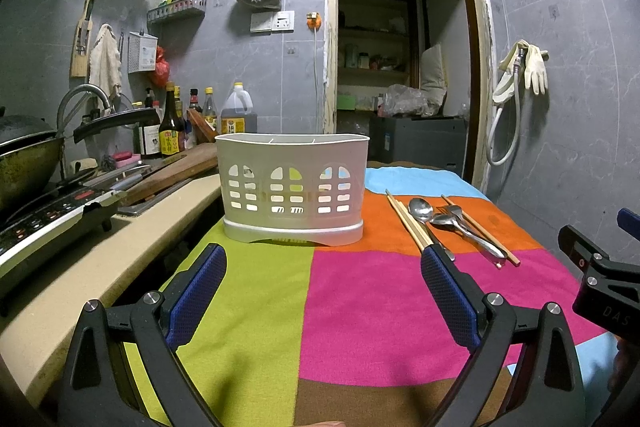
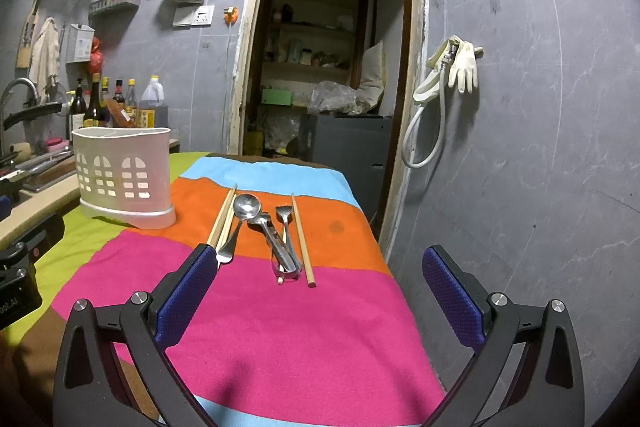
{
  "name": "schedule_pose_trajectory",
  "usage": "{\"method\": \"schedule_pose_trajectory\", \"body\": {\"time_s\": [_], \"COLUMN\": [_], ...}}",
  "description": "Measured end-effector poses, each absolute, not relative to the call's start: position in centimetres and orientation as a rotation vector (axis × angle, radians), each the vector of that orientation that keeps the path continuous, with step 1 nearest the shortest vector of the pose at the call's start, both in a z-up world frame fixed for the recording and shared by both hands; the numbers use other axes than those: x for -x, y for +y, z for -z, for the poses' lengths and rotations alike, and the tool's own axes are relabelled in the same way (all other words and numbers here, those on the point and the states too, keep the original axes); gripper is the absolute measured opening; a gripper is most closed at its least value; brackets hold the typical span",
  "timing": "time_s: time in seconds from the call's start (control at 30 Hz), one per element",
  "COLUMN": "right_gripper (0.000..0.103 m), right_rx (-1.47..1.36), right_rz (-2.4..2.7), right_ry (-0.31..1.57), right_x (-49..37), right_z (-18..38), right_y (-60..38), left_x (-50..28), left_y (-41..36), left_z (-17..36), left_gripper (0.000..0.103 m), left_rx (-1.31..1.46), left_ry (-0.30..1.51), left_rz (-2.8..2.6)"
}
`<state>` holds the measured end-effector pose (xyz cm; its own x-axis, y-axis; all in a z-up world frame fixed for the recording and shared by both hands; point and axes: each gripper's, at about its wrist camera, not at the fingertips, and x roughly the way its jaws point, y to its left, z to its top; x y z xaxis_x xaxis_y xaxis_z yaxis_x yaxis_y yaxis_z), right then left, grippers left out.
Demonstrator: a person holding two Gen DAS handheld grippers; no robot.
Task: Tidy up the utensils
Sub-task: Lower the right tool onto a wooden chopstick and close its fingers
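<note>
Left gripper [image 1: 322, 291] is being held spread wide, nothing between its blue pads [image 1: 198, 297], hovering above the green and pink patches of the striped cloth [image 1: 360, 307] near the table's front edge. Right gripper [image 2: 316, 289] is likewise being held wide apart and empty, over the pink band, toward the table's right edge.

Straight ahead of the left gripper, the white utensil caddy [image 1: 293, 193] is being kept upright on the cloth near the table's left edge, just beside the beige counter [image 1: 80, 267]. Its dividers are showing at the rim; whether anything is inside cannot be told.

Utensils are being left in a loose row on the orange band, right of the caddy and apart from it, handles reaching into the pink band:
- chopstick pair [image 2: 222, 217], leftmost, sticks touching
- large spoon [image 2: 247, 206] just beside the pair, bowl toward the far edge
- smaller spoon [image 2: 262, 221] and fork [image 2: 283, 213], handles overlapping
- single chopstick [image 2: 302, 241], rightmost, just beside the fork

The lower end of the chopstick pair is being hidden behind a gripper finger in both views.

Beyond the counter: wok [image 1: 24, 155], cutting board [image 1: 176, 167], sauce bottles [image 1: 170, 131].
</note>
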<state>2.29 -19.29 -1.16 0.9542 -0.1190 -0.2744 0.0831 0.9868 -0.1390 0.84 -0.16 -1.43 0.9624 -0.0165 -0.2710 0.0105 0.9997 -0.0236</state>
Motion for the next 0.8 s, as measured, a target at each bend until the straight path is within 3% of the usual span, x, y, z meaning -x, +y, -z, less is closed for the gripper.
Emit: {"method": "schedule_pose_trajectory", "body": {"time_s": [0.57, 0.8], "right_gripper": [0.103, 0.103], "right_rx": [0.217, 0.276], "right_rz": [0.145, 0.072], "right_ry": [0.217, 0.302], "right_x": [-5.3, -10.4], "right_z": [-2.4, -3.0], "right_y": [-22.3, -23.2], "left_x": [-5.4, -9.4], "left_y": [-1.0, -3.1], "left_z": [-1.6, -1.9], "left_gripper": [0.096, 0.096], "left_rx": [-0.055, -0.062], "left_ry": [0.319, 0.417], "left_rz": [0.135, 0.24]}}
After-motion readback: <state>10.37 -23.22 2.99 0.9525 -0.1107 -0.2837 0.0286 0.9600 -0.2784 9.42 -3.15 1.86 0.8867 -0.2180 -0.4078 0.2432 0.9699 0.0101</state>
